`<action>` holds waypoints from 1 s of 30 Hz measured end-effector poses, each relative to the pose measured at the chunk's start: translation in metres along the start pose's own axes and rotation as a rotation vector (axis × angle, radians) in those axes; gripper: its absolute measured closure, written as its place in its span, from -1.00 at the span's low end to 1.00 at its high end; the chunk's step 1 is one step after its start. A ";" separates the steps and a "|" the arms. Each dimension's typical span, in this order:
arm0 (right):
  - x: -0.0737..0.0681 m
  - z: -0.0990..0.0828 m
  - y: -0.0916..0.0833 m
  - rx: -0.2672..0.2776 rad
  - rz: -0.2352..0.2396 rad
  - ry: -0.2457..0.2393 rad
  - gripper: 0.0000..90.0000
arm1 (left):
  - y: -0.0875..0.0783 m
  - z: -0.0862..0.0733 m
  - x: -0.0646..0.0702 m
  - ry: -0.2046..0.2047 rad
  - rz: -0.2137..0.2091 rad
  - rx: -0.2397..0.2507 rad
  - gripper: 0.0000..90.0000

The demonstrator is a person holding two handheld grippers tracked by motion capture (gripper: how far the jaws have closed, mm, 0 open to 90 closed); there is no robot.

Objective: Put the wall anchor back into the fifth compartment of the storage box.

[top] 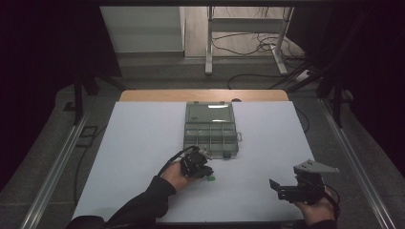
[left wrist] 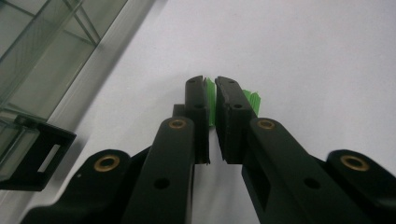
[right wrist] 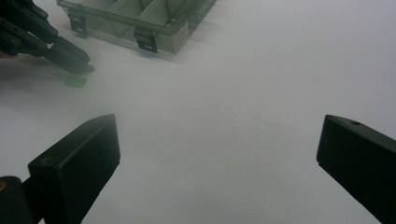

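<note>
2 tools | L tool (left wrist: 212,88) pinches green piece (left wrist: 210,100) | R tool (right wrist: 217,154) agape

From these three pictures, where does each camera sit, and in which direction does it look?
High view: above the person's side, looking forward and down on the white table and the compartment box; both forearms and tongs show.
Left gripper view: on the left tongs, looking along their jaws, closed on a green piece on the table, box corner at left.
Right gripper view: on the right tongs, jaws wide apart, looking across the table to the box and the left tongs.
Shared: all three show the box and green pieces.
</note>
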State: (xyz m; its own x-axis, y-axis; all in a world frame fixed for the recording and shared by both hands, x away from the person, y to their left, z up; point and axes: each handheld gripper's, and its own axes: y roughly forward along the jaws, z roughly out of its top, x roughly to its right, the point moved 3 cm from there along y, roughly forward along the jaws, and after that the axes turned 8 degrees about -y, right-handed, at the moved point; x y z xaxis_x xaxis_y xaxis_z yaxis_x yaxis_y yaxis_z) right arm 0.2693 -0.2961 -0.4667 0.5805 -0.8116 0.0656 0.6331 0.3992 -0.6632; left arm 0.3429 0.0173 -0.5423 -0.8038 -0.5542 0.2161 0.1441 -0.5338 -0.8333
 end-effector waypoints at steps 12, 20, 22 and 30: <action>0.000 0.000 -0.001 0.007 0.001 -0.001 -1.00 | -0.020 0.006 -0.005 -0.063 0.022 0.054 0.87; 0.000 0.000 -0.001 0.007 0.002 -0.001 -1.00 | -0.040 0.010 -0.015 -0.085 0.048 0.092 0.87; 0.000 0.000 -0.001 0.007 0.003 -0.001 -1.00 | -0.044 0.011 -0.018 -0.097 0.065 0.102 0.87; 0.000 0.000 -0.001 0.005 0.004 -0.001 -1.00 | -0.058 0.012 -0.030 -0.124 0.090 0.129 0.87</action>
State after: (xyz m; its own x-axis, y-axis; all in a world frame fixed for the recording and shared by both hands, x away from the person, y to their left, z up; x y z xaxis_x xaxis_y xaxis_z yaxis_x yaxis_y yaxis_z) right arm 0.2687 -0.2965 -0.4664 0.5837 -0.8094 0.0639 0.6334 0.4047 -0.6596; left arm 0.3653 0.0572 -0.4942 -0.7080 -0.6737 0.2117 0.2910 -0.5515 -0.7818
